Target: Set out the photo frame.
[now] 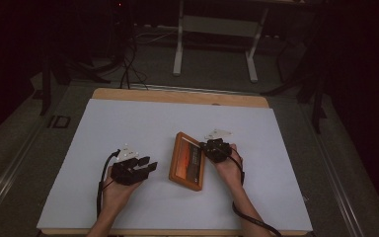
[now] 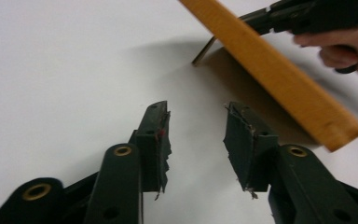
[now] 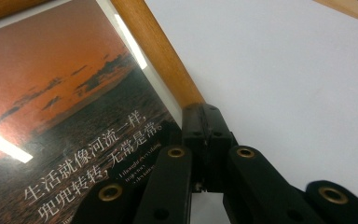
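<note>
Frame — mid-table, tilted up on its right edge. Right gripper clamped on its wooden rim; left gripper half-open, empty, nearby. Advice — lower gently, keep rim grip square.

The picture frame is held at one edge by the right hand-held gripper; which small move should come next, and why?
Probably bring the left hand-held gripper to the free edge of the picture frame and close on it. Its jaws stand open with nothing between them, just short of the wooden edge, which is tilted up off the white table. The right hand-held gripper alone clamps the opposite edge, so a second grip would likely steady it.
</note>
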The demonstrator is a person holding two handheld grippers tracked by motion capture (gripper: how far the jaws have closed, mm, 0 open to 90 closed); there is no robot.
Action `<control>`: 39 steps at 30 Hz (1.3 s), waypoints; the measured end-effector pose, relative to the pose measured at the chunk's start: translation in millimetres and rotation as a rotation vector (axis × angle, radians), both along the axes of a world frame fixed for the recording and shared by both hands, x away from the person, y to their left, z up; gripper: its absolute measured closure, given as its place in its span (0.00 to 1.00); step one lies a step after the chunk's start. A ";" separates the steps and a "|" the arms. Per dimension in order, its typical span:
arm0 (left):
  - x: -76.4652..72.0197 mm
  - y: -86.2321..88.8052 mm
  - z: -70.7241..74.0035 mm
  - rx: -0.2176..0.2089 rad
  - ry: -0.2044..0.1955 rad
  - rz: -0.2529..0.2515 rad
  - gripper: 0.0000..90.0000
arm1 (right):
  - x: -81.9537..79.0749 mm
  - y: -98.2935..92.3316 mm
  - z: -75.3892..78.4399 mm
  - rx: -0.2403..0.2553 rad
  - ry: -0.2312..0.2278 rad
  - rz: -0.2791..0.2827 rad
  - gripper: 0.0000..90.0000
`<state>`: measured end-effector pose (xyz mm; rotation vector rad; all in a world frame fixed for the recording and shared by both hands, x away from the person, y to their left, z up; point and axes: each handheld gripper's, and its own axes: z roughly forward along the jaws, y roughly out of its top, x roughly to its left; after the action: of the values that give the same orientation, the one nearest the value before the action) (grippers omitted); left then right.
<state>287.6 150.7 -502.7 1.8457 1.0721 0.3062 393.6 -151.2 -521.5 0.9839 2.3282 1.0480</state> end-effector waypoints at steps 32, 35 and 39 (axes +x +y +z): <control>-10.5 -39.5 4.4 -0.097 0.067 -0.125 0.40 | -2.6 0.5 -2.0 0.000 -0.025 -0.002 1.00; -11.0 -45.2 1.8 -0.104 0.084 -0.122 0.40 | -2.5 0.3 -1.9 0.000 -0.024 -0.001 1.00; -10.2 -53.1 -2.0 -0.099 0.104 -0.125 0.40 | -2.6 0.2 -2.1 0.001 -0.026 -0.001 1.00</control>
<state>277.3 97.6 -504.7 1.8458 1.0183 0.0835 391.0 -150.9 -523.6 0.9663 2.3068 1.0556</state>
